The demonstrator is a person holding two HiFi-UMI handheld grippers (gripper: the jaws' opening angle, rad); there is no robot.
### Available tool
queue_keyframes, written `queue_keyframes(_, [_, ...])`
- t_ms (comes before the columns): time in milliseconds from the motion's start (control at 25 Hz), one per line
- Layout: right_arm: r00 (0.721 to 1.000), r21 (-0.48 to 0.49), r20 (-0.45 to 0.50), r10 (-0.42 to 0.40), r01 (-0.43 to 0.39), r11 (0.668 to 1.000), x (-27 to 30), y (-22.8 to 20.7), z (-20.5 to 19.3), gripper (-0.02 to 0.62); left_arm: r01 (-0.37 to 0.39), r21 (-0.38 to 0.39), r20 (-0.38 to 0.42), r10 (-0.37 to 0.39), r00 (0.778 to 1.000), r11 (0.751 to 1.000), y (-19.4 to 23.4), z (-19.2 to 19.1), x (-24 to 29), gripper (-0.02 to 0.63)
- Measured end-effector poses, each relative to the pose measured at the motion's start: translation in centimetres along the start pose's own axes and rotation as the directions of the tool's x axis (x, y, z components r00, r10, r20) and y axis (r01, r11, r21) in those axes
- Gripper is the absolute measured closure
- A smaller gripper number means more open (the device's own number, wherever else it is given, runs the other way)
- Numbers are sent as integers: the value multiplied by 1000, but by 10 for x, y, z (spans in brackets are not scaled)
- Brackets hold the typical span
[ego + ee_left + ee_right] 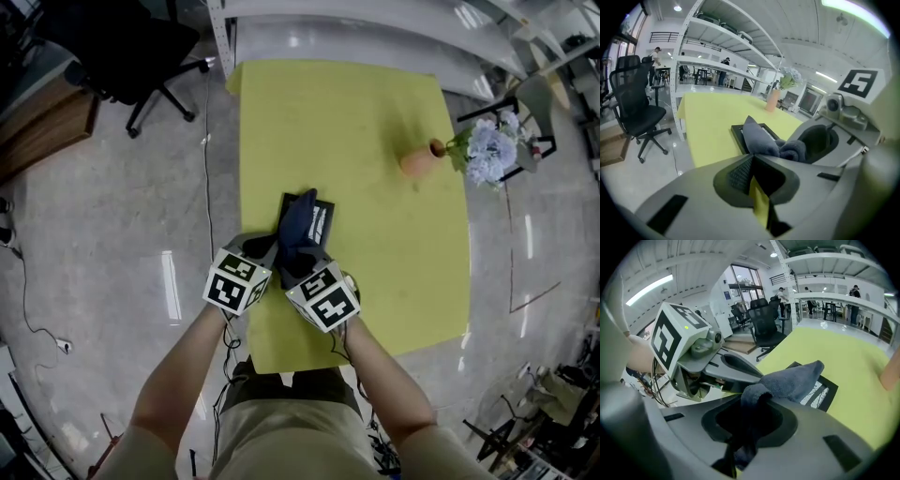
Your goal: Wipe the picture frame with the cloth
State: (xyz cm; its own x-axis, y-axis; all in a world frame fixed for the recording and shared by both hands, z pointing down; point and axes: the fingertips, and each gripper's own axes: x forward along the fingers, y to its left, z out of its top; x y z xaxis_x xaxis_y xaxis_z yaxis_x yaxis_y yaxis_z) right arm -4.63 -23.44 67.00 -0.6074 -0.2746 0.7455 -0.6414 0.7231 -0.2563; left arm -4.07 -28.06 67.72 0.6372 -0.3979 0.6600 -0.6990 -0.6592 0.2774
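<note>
A black picture frame [322, 217] lies flat on the yellow table [356, 112], with a dark blue cloth [300, 225] bunched over it. My right gripper [298, 267] is shut on the cloth [792, 378], which runs out of the jaws and drapes over the frame [819, 393]. My left gripper [266, 251] is just left of it at the frame's near left corner, jaws shut with only a thin slit of yellow table between them. In the left gripper view the left gripper [752, 159] points at the frame [738, 133] and the cloth [759, 138]. The frame's near end is hidden behind both grippers.
An orange vase [417, 161] with pale flowers [489, 150] lies toward the table's far right edge. A black office chair [131, 47] stands on the floor at the far left. White shelving [722, 42] runs behind the table. The table's near edge is under my forearms.
</note>
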Motion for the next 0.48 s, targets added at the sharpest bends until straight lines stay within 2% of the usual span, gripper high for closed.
queue_keyframes(200, [998, -13, -63, -11, 10, 1000, -6, -3, -13, 520, -13, 47, -7, 13, 1000, 999, 0, -1, 1, 597])
queue_keyframes(480, [988, 85, -89, -123, 131, 988, -44, -34, -43, 521, -32, 49, -7, 32, 999, 998, 0, -2, 1, 595])
